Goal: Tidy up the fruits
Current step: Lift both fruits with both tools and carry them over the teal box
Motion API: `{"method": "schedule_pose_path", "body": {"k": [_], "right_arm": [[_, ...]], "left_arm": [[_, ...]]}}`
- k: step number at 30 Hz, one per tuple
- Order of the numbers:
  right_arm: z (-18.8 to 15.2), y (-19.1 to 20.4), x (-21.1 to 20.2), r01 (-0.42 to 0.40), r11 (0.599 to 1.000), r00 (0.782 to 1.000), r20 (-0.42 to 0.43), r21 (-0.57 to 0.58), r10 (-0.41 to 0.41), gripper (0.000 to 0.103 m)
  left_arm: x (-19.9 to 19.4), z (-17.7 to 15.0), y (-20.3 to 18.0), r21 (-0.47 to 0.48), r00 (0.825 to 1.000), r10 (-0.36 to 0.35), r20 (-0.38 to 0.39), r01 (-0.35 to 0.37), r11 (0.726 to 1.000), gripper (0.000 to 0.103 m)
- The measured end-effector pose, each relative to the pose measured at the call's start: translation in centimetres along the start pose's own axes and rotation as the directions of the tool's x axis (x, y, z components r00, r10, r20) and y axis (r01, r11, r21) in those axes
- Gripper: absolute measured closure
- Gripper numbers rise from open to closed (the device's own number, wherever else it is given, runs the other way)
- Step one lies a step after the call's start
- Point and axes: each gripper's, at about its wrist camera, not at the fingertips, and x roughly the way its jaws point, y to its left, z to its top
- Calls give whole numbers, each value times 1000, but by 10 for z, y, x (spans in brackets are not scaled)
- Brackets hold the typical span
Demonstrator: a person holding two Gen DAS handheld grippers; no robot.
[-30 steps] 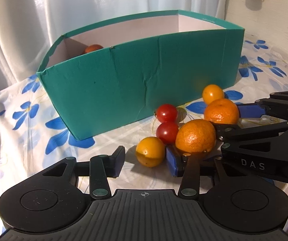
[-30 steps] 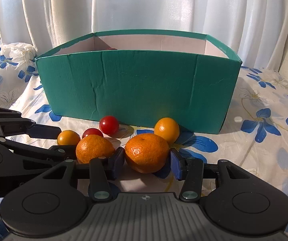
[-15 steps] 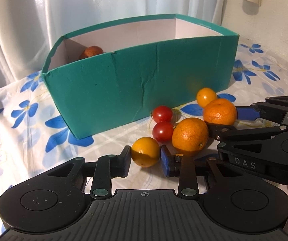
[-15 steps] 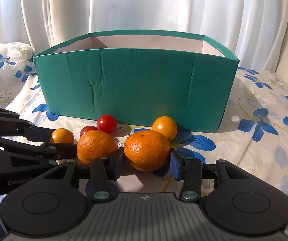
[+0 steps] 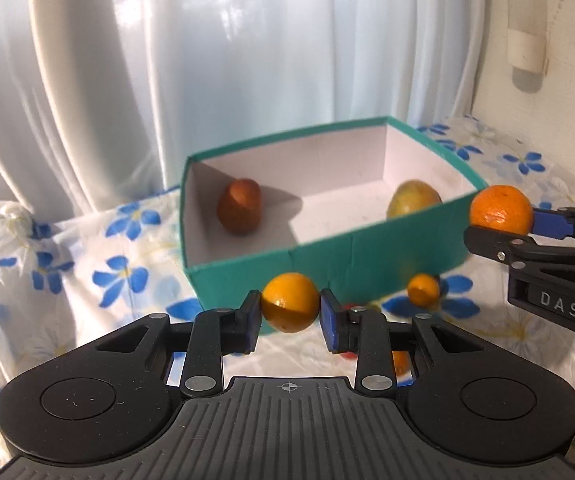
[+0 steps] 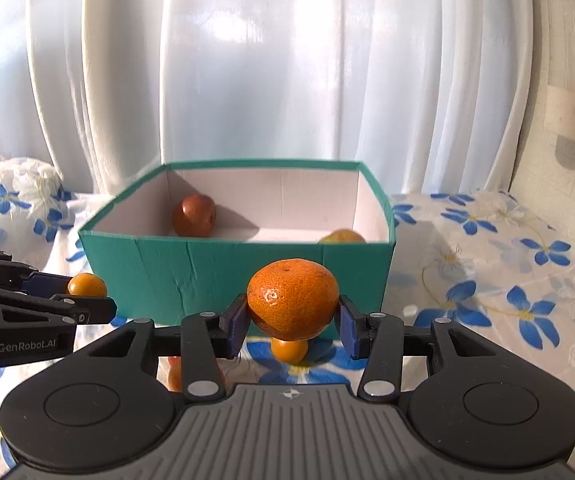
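My left gripper (image 5: pixel 290 314) is shut on a small yellow-orange fruit (image 5: pixel 290 300) and holds it in the air in front of the teal box (image 5: pixel 327 252). My right gripper (image 6: pixel 293 322) is shut on a tangerine (image 6: pixel 293 298), lifted level with the teal box's (image 6: pixel 167 276) front wall. Each wrist view shows the other gripper at its edge, still carrying its fruit (image 5: pixel 501 208) (image 6: pixel 86 284). Inside the box lie a brown fruit (image 5: pixel 240 206) (image 6: pixel 193 216) and a yellow-green fruit (image 5: pixel 413 200) (image 6: pixel 341 237). A small orange fruit (image 5: pixel 423 288) (image 6: pixel 289 350) stays on the cloth below.
Another tangerine (image 6: pixel 174 374) and a red tomato (image 5: pixel 347 354) lie on the flowered tablecloth (image 6: pixel 507 280), mostly hidden behind my fingers. White curtains hang behind the box. A wall with a white pipe bracket (image 5: pixel 525 50) stands at the right.
The left gripper closed on the small yellow-orange fruit. Both grippers then rose, lifting their fruits off the cloth, and the inside of the box came into view.
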Motion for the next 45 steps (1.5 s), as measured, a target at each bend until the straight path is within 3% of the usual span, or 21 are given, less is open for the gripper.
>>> {"method": "schedule_pose_path", "body": {"k": [5,11,16,21,45], "right_arm": [[43,-4,-9,-18,1000,998,61,-8,18,58],[95,-4,-6,-37,999,995,94,-5,37,58],[109,0,-3,-40,999,990,139,11,38,58],[104,6,6,-51,999,994,100,10,50,58],[86,1,42,11,1000,1000,-5,24,-11,58]], "left_arm": [[-15,54,9,-62,992,118,37,-116,991,68],[-16,103,21,-135,990,136,34,-131,982,68],[-12,101,23,-154,984,176,14,-171,973,68],[0,91,33,-178,975,222,-23,-223,959,68],[50,86,42,-157,976,181,-123,-199,967,68]]}}
